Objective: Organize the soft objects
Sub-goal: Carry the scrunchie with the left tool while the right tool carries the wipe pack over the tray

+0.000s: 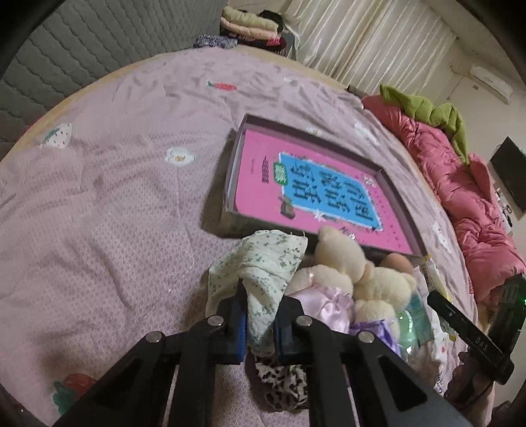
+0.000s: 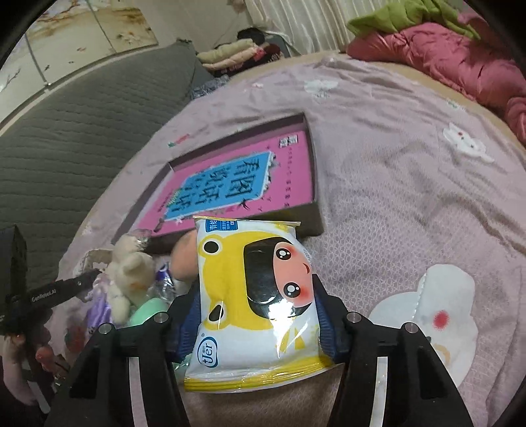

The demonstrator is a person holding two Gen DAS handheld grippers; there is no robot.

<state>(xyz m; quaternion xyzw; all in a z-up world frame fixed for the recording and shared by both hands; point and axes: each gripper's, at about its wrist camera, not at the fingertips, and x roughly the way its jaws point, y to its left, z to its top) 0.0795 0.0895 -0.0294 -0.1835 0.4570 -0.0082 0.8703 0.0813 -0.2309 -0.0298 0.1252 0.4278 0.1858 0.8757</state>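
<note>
Left gripper (image 1: pixel 259 315): closed on a floral cloth (image 1: pixel 263 272), blue pads pinching a fold, remainder draped forward over the pile. Under the jaws, leopard-print fabric (image 1: pixel 282 381) on the bedsheet (image 1: pixel 115 213). Just right of the cloth: cream teddy bears (image 1: pixel 348 266) bunched together, lilac satin (image 1: pixel 325 305) beneath, green plastic packet (image 1: pixel 411 325) touching at right.

Right gripper (image 2: pixel 256 315): jaws spread wide, clamped on both sides of a yellow-and-white tissue pack (image 2: pixel 256 295) with cartoon face, raised above the sheet. To its left: teddy bears (image 2: pixel 128 272), peach-coloured soft ball (image 2: pixel 185 259), pale green item (image 2: pixel 148 308); left gripper (image 2: pixel 65 289) at the edge.

Beyond the pile: shallow dark-walled box (image 1: pixel 388 187) lying flat, pink-and-blue printed sheet (image 1: pixel 296 184) lining its floor; near wall touching the bears.

Farther: pink quilt (image 1: pixel 460 197) with green quilt (image 1: pixel 427 111) along the bed's edge; folded clothes stack (image 1: pixel 250 23); grey padded headboard (image 2: pixel 65 131); curtains (image 1: pixel 361 36).
</note>
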